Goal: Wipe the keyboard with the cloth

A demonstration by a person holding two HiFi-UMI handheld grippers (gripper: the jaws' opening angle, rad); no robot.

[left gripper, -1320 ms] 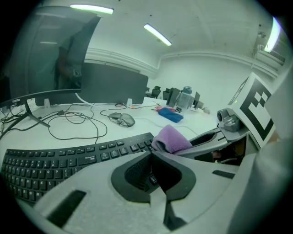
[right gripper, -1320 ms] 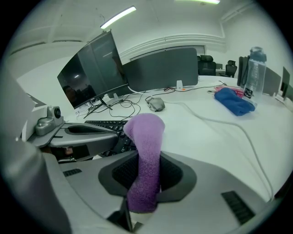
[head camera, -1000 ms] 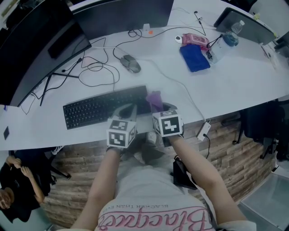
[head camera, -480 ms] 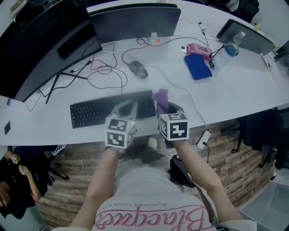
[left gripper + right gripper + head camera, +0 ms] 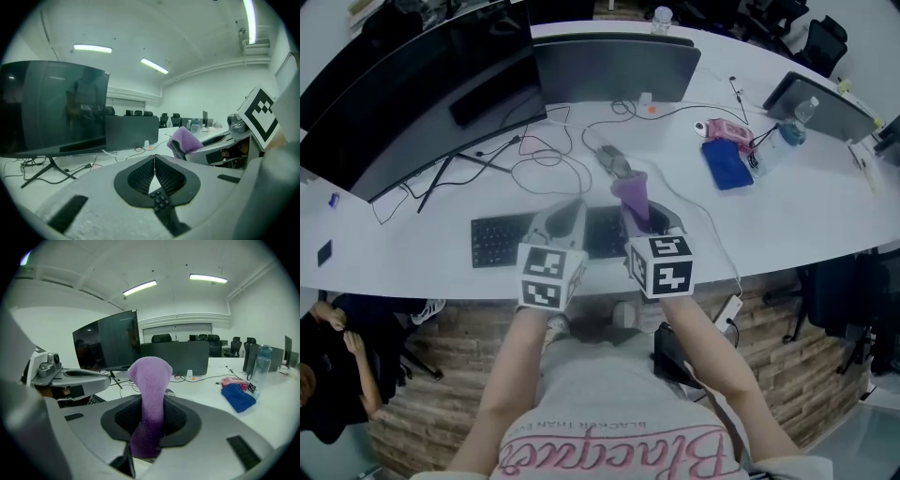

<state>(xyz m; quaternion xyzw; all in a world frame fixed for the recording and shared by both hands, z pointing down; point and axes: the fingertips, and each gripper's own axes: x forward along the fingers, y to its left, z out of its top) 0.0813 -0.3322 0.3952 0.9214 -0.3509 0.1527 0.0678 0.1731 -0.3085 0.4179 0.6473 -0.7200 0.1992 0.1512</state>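
Observation:
A black keyboard (image 5: pixel 499 240) lies on the white desk (image 5: pixel 412 258); its right part is hidden behind both grippers. My right gripper (image 5: pixel 641 218) is shut on a purple cloth (image 5: pixel 631 191), which sticks up out of the jaws above the keyboard's right end. In the right gripper view the cloth (image 5: pixel 150 399) stands upright between the dark pads. My left gripper (image 5: pixel 570 212) hovers beside it over the keyboard's middle, shut with nothing in it; its pads (image 5: pixel 140 174) meet in the left gripper view. Both grippers point level over the desk, apart from the keys.
A mouse (image 5: pixel 615 161) and loose cables (image 5: pixel 534 169) lie behind the keyboard. Two dark monitors (image 5: pixel 431 89) (image 5: pixel 614 67) stand at the back. At the right are a blue cloth (image 5: pixel 728 163), a pink pack (image 5: pixel 727 129) and a water bottle (image 5: pixel 795 123).
Both grippers have risen off the keyboard and tilted up, the right one carrying the purple cloth with it. The head view has shifted, so the desk sits lower in frame.

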